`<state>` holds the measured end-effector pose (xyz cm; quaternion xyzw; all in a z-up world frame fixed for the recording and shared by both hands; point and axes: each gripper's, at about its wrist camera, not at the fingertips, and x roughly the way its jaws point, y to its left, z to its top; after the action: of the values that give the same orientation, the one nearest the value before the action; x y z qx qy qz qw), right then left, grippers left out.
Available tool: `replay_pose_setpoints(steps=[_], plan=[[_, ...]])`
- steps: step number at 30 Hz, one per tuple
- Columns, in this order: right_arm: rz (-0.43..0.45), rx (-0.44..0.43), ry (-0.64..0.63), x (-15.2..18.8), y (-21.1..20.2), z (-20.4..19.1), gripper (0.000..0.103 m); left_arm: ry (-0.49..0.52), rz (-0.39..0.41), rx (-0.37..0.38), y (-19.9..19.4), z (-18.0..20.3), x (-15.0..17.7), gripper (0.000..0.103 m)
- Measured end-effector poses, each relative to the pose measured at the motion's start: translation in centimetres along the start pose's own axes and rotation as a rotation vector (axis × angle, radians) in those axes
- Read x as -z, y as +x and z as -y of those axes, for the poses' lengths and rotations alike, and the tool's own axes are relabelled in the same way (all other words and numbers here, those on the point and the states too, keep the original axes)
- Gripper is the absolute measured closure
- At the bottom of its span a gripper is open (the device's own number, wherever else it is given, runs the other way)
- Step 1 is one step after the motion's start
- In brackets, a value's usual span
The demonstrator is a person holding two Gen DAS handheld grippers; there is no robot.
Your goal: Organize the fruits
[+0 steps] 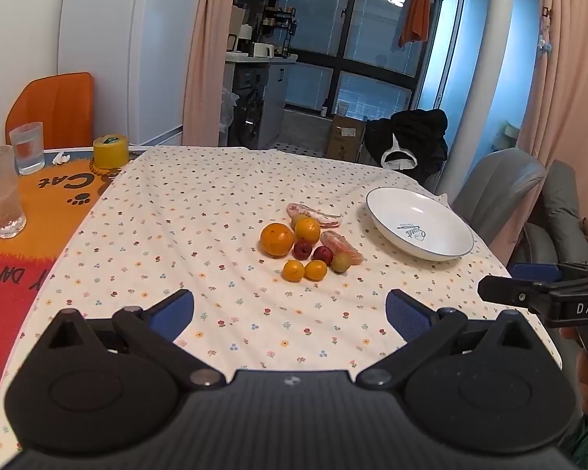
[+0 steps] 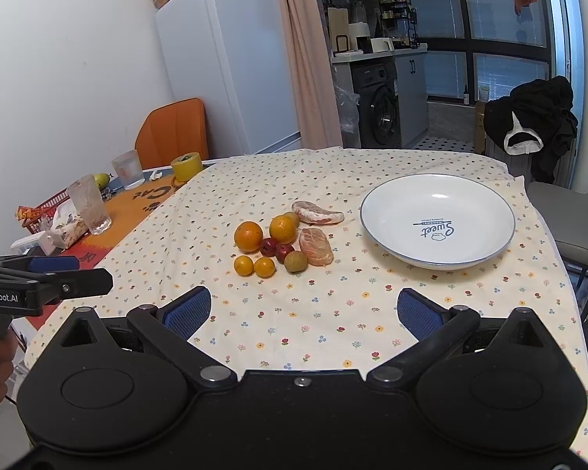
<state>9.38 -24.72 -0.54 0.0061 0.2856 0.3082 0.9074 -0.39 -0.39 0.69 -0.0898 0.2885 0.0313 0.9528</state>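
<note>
Fruits (image 2: pixel 278 241) piled mid-cloth, well ahead of both grippers; left gripper (image 1: pixel 290 315) & right gripper (image 2: pixel 305 313) spread wide, holding nothing.

Before you: a wrinkled, matt floral cloth (image 2: pixel 333 313) covers the tabletop; the white plate (image 2: pixel 376 211) is glossy glazed ceramic; the oranges (image 2: pixel 248 235) have dimpled, faintly shiny peel. Your right hand-held gripper (image 2: pixel 305 309) is matt black plastic with textured blue pads (image 2: pixel 188 311).
</note>
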Motion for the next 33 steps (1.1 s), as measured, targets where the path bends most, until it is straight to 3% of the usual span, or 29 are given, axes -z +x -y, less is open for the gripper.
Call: replay_pose_setpoints(steps=[33], plan=[[0.008,0.014,-0.018,-0.18,-0.27,0.06,0.0,0.012,0.006,0.003,-0.06,0.35,0.04,0.0]])
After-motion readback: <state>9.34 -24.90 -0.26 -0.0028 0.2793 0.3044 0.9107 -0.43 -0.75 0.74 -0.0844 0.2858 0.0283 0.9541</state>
